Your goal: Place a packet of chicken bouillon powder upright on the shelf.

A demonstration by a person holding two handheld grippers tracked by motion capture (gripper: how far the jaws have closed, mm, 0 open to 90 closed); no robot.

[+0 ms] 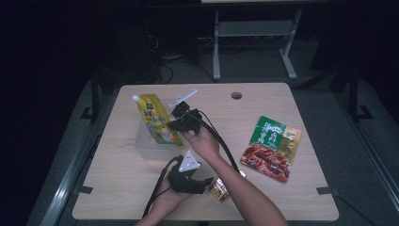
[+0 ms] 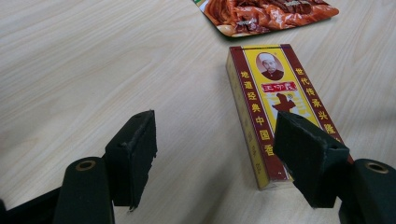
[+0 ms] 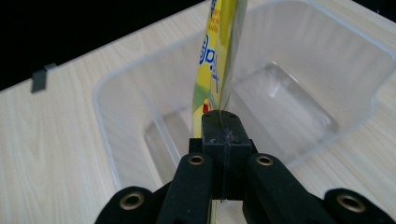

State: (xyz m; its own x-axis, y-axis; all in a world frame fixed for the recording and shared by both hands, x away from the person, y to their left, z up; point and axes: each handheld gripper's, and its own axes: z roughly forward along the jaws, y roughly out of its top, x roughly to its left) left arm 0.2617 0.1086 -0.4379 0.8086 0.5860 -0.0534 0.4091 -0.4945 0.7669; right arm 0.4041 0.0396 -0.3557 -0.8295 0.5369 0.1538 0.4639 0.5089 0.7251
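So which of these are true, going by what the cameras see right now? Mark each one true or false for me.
1. The right gripper is clamped on the edge of a yellow spouted pouch. True.
2. The pouch lies flat on the table. False: it is held edge-up over the clear plastic bin.
3. The left gripper has its jaws open. True.
4. The left gripper holds the red and yellow box. False: the box lies on the table; one jaw is over its near end, and nothing is squeezed.
5. A green and red food packet sits inside the bin. False: it lies on the table, apart from the bin.
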